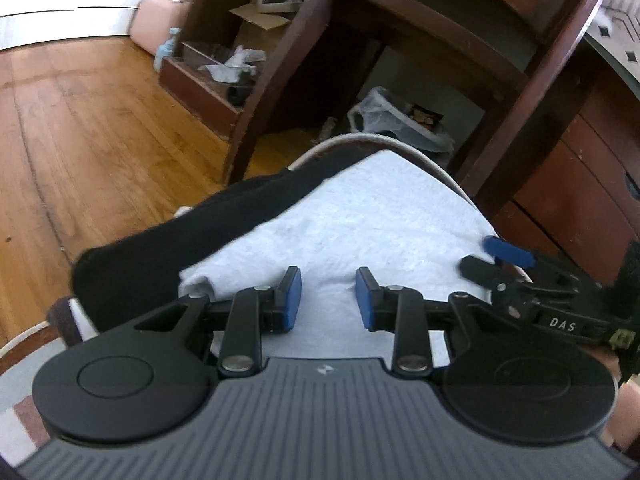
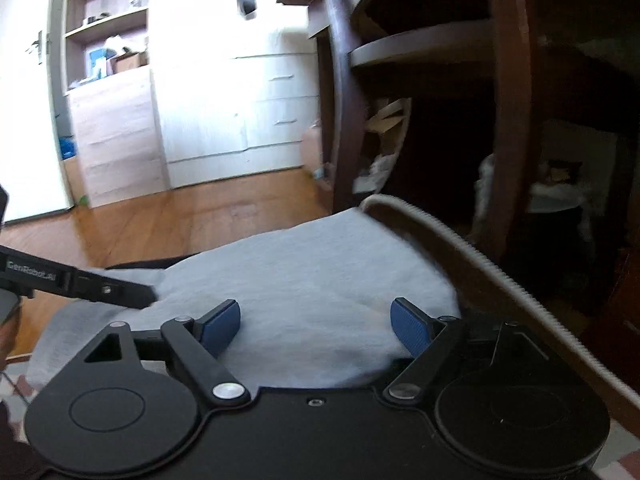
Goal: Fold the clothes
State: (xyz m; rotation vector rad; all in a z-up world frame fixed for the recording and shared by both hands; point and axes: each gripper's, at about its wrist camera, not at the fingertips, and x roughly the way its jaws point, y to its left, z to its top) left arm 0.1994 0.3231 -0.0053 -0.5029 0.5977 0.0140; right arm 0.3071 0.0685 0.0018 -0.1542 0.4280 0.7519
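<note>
A folded light grey garment (image 1: 348, 220) lies on a cushioned seat, with a black garment (image 1: 192, 236) along its left side. My left gripper (image 1: 328, 296) is open and empty, its blue pads just above the near part of the grey cloth. My right gripper (image 2: 316, 328) is open and empty over the same grey garment (image 2: 304, 272). The right gripper also shows at the right edge of the left wrist view (image 1: 496, 256), open beside the cloth. The left gripper's finger (image 2: 116, 290) reaches in from the left in the right wrist view.
The seat's corded rim (image 2: 472, 252) curves along the right. Dark wooden chair legs (image 1: 276, 76) and a desk (image 1: 592, 168) stand close behind. Wooden floor (image 1: 80, 128) lies to the left, with a pink case (image 1: 160, 20). White drawers (image 2: 224, 112) stand further back.
</note>
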